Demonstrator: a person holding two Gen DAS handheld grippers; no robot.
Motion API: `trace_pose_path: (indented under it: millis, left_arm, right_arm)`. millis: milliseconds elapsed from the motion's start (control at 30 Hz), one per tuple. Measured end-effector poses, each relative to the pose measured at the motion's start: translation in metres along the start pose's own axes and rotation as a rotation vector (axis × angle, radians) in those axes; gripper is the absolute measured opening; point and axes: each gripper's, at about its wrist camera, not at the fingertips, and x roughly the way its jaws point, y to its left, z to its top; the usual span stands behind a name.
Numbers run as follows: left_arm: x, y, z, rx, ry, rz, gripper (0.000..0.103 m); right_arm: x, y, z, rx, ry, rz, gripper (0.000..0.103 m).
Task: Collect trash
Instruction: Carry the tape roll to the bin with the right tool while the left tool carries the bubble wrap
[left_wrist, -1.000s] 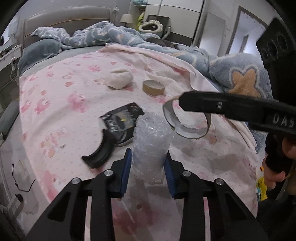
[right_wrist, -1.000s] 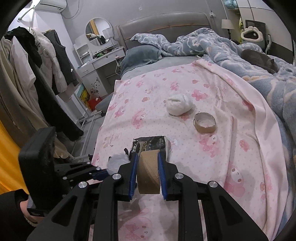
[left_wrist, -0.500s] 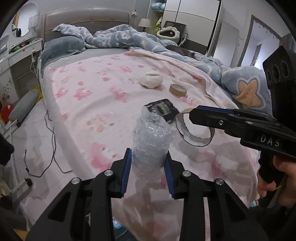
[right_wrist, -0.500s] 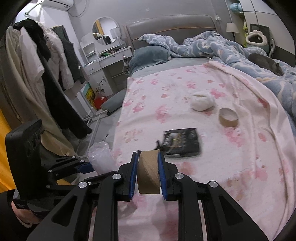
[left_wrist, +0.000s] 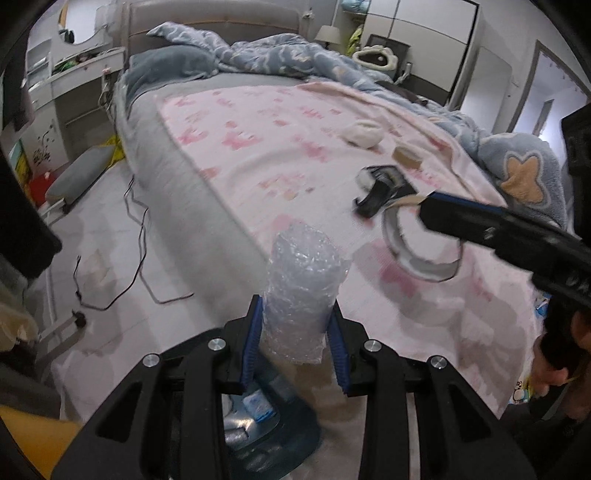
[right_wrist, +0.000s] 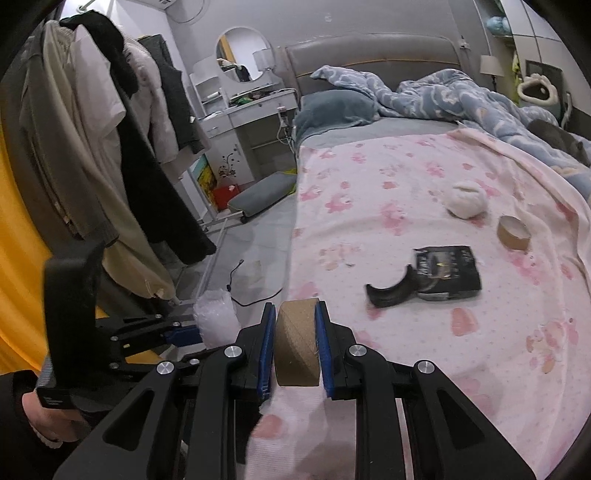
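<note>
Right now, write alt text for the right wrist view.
The right claw clamps a brown cardboard tape ring over a pink patterned bedspread. Farther on lie a black packet, a curved black piece, a white wad and another cardboard ring.

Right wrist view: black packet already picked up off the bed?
No, the black packet lies flat on the pink blanket, untouched by either tool.

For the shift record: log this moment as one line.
left gripper: shut on bubble wrap | right gripper: shut on cardboard ring | on pink blanket: black packet, tissue wad
</note>
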Motion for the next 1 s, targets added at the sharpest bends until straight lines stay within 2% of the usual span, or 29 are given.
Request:
trace_pose_path:
  millis: [367,667,867,1000]
  left_arm:
    - [0.021,0.045,-0.038,-0.052,0.122,0.079,0.037]
    - [0.057,0.084,-0.084,-0.085,0.304,0.128,0.037]
    - [0.076,0.099,-0.116,-0.112,0.436,0.117,0.037]
    - [0.080,0.103,-0.130,-0.121,0.494,0.090,0.039]
  right_arm:
    - [0.019,0.031,-0.002,-0.022,0.030,0.038,0.022]
    - [0.040,0.059,-0.001,-0.051,0.063,0.079,0.022]
    - [0.057,0.076,-0.005,-0.069,0.102,0.091,0.022]
    - [0.070,0.084,-0.010,-0.073,0.133,0.089,0.022]
